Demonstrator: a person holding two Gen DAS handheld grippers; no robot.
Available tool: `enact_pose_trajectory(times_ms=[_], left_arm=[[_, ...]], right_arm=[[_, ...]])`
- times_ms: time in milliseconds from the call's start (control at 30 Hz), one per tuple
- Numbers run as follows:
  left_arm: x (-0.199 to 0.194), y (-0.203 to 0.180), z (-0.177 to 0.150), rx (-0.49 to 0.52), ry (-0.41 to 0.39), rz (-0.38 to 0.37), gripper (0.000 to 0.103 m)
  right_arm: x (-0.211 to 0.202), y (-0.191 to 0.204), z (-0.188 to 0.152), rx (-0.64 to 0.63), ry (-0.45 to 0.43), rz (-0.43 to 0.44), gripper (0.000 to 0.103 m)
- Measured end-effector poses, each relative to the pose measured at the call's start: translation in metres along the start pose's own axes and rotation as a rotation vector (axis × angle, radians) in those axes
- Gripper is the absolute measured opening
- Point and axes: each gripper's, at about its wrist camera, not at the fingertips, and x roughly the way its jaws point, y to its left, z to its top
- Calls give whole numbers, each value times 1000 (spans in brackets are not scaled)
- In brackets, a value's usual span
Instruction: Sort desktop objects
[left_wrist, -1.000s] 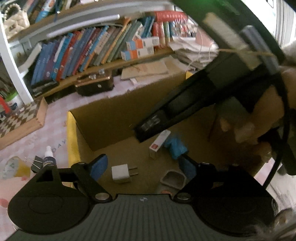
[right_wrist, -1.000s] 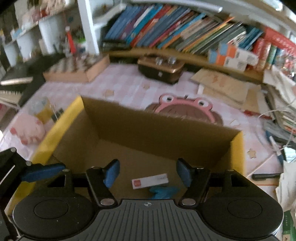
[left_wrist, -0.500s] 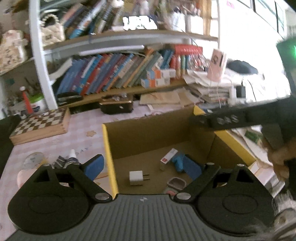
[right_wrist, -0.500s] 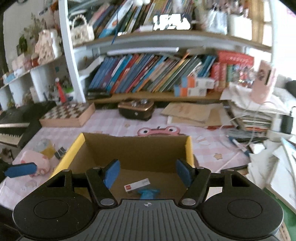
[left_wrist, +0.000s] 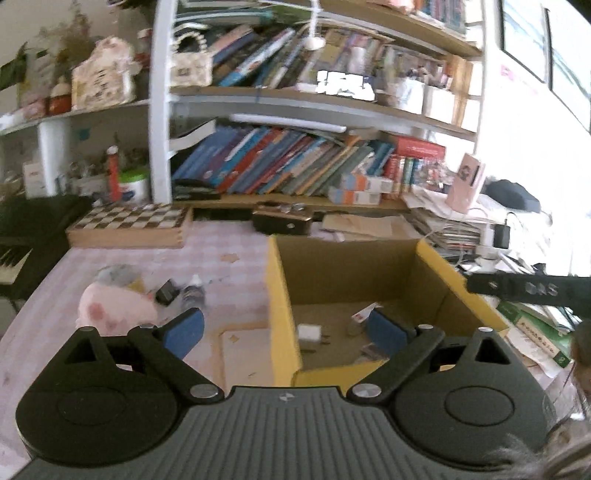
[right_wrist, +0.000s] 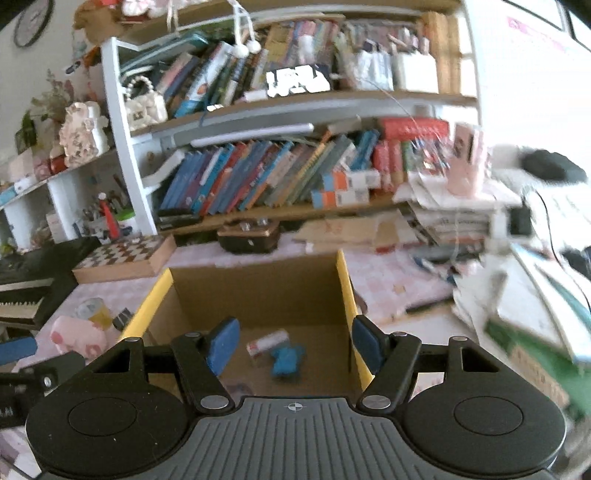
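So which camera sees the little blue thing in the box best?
The right wrist view. There the blue thing lies in plain sight on the floor of the cardboard box, beside a small white-and-red carton. In the left wrist view the tool's blue finger pad seems to cover it.

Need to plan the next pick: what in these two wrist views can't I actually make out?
- Left wrist view: the near floor of the cardboard box is hidden by its yellow front wall and the left gripper.
- Left wrist view: the small bottle and black clip are motion-blurred.
- Right wrist view: the paper stacks at right are smeared.
- Right wrist view: the small red-and-white box has an unreadable label.
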Motion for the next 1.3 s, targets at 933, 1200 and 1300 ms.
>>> enact_pose_trajectory(times_ms=[933,1200,1300], left_arm=[[-59,85,-71,86,142,-96,96],[-74,109,-81,106,167,-106,97],[-79,118,-85,110,179,-101,99]], right_arm=[[-59,105,-113,45,165,-111,69],[-68,138,-130,49,188,-106,69],[-70,149,-134,47,195,-99,69]])
